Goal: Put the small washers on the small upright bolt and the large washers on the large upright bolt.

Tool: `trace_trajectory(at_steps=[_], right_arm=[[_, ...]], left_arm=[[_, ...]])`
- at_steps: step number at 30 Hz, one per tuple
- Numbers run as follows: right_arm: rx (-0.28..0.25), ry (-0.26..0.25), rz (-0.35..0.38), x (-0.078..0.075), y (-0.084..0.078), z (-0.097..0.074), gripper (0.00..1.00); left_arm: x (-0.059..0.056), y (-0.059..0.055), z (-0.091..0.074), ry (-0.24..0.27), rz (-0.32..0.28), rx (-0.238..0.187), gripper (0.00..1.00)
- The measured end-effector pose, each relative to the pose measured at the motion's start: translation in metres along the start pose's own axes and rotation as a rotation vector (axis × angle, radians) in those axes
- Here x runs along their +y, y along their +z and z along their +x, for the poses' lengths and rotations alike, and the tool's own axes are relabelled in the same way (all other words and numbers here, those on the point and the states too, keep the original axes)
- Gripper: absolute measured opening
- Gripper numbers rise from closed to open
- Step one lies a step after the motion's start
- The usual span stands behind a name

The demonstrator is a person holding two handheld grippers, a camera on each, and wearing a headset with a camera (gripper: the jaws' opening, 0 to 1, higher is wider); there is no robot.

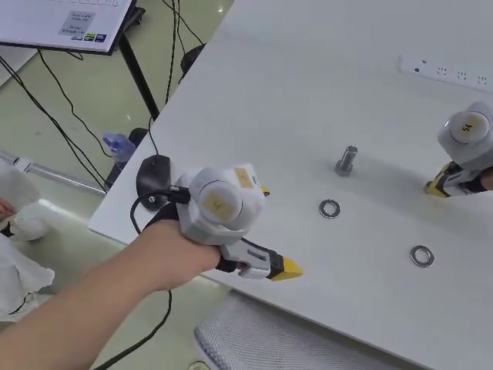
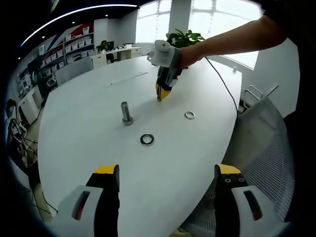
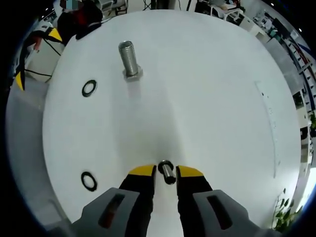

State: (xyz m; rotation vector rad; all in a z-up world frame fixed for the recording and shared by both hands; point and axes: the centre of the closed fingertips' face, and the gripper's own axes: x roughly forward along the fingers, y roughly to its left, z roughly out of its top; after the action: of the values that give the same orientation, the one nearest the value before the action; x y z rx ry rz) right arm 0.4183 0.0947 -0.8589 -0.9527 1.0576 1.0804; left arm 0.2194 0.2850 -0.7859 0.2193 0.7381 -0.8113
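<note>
While two washers (image 1: pixel 330 208) lie loose by the large bolt (image 1: pixel 346 160), the right gripper (image 3: pixel 166 170) pinches the small bolt (image 3: pixel 166 174), left gripper (image 2: pixel 167 170) spread.

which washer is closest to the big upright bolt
The washer lying right beside the large bolt; the other washer lies clearly farther from it.

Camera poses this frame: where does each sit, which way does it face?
Head view: headset, looking down at the table; forearm, left gripper, right gripper show.
Left gripper view: on the left gripper, facing the right gripper across the table; jaws open.
Right gripper view: on the right gripper, looking down; jaws flank a small bolt.
All share: large bolt, two washers.
</note>
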Motion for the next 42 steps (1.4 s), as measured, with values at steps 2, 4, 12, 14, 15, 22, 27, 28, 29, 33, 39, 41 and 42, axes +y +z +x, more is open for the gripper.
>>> trace_trajectory(at_steps=[2, 4, 12, 14, 15, 22, 27, 28, 29, 33, 39, 41, 42], right_arm=[[-0.004, 0.0, -0.001, 0.0, 0.001, -0.001, 0.21], [-0.011, -0.005, -0.005, -0.001, 0.002, -0.004, 0.23], [-0.024, -0.003, 0.002, -0.001, 0.003, -0.016, 0.27], [-0.034, -0.008, 0.002, -0.002, 0.005, -0.022, 0.28], [-0.038, -0.007, 0.005, -0.001, 0.006, -0.024, 0.27], [-0.065, -0.026, 0.007, 0.001, 0.015, -0.043, 0.29], [-0.075, -0.031, -0.008, 0.004, 0.022, -0.056, 0.29], [-0.075, -0.032, -0.012, 0.005, 0.023, -0.057, 0.29], [-0.075, -0.031, -0.013, 0.005, 0.023, -0.06, 0.29], [-0.084, -0.036, -0.02, 0.008, 0.024, -0.067, 0.29], [-0.08, -0.049, -0.035, 0.015, 0.023, -0.074, 0.31], [-0.087, -0.049, -0.033, 0.019, 0.024, -0.077, 0.31], [-0.095, -0.05, -0.032, 0.02, 0.025, -0.079, 0.31]], left_arm=[[-0.001, 0.0, -0.001, 0.0, -0.005, -0.003, 0.78], [-0.002, 0.0, -0.002, 0.001, -0.002, -0.002, 0.78], [-0.003, 0.003, -0.008, 0.005, 0.012, -0.007, 0.78], [-0.002, 0.005, -0.011, 0.014, 0.007, -0.011, 0.79], [-0.003, 0.009, -0.013, 0.013, 0.002, -0.022, 0.8], [-0.004, 0.012, -0.016, 0.027, 0.01, -0.036, 0.82], [-0.007, 0.012, -0.018, 0.026, 0.003, -0.031, 0.81], [-0.007, 0.012, -0.019, 0.028, 0.004, -0.032, 0.81], [-0.007, 0.011, -0.019, 0.031, 0.004, -0.033, 0.81], [-0.004, 0.013, -0.022, 0.04, -0.009, -0.043, 0.8], [-0.005, 0.021, -0.023, 0.037, -0.001, -0.074, 0.8], [-0.004, 0.021, -0.023, 0.041, 0.008, -0.072, 0.8], [-0.003, 0.021, -0.023, 0.04, 0.007, -0.074, 0.8]])
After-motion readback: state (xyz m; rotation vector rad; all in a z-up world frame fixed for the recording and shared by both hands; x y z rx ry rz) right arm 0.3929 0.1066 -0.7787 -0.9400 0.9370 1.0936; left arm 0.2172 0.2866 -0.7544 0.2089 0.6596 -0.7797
